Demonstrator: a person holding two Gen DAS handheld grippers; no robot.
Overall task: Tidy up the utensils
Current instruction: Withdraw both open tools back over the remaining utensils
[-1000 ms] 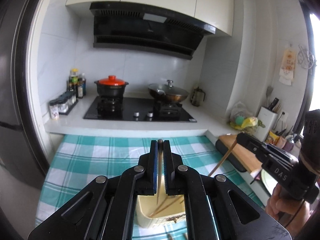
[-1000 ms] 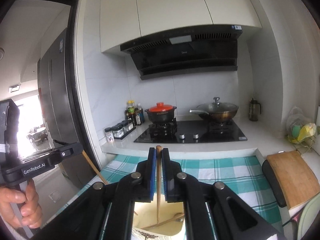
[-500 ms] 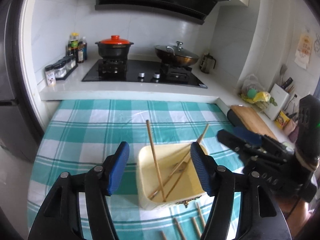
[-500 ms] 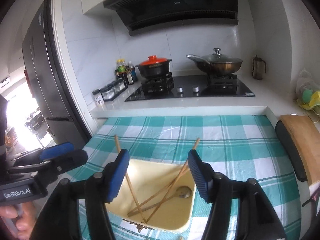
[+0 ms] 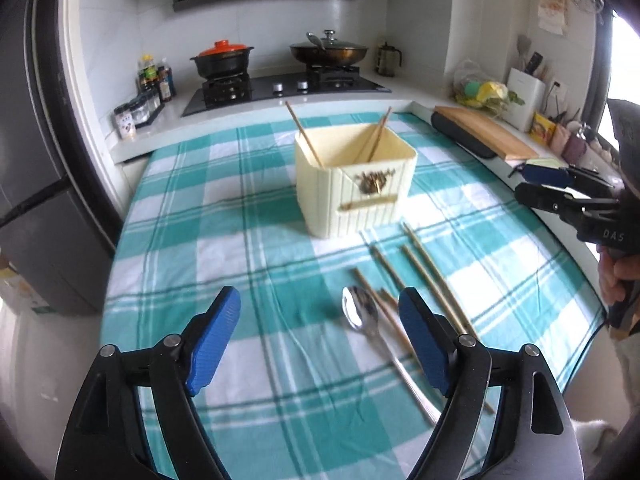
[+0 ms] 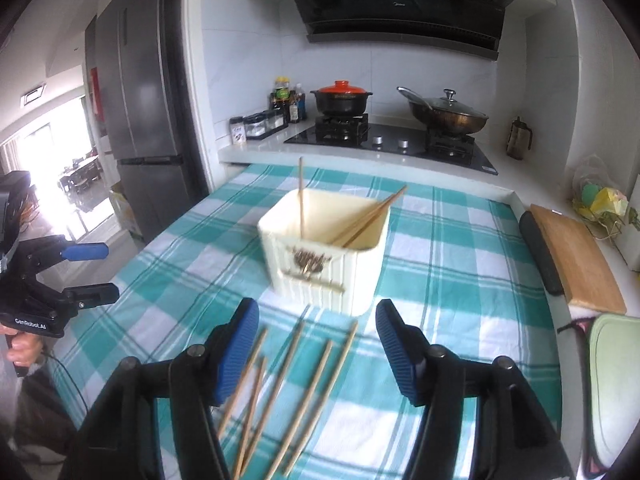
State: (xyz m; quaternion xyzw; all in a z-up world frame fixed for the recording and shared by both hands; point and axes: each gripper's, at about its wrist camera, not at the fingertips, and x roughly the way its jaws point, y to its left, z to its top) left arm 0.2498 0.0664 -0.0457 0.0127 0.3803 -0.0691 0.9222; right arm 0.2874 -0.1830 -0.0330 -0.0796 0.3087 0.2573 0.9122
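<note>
Both grippers released, nothing between the jaws; the left's have just been opening wider. Your left gripper [image 5: 320,344] sits over the spoon [image 5: 362,316], bowl toward the cream utensil box [image 5: 354,178] mid-table, handle running back under its right pad. Loose chopsticks [image 6: 304,376] lie under your right gripper [image 6: 318,354], long axes pointing roughly at the box. Take spoon left, chopsticks right.

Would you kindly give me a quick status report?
Both grippers, left and right, open, empty, jaws just opened. Three chopsticks in holder; more chopsticks, spoon on cloth. Nothing blocking.
</note>
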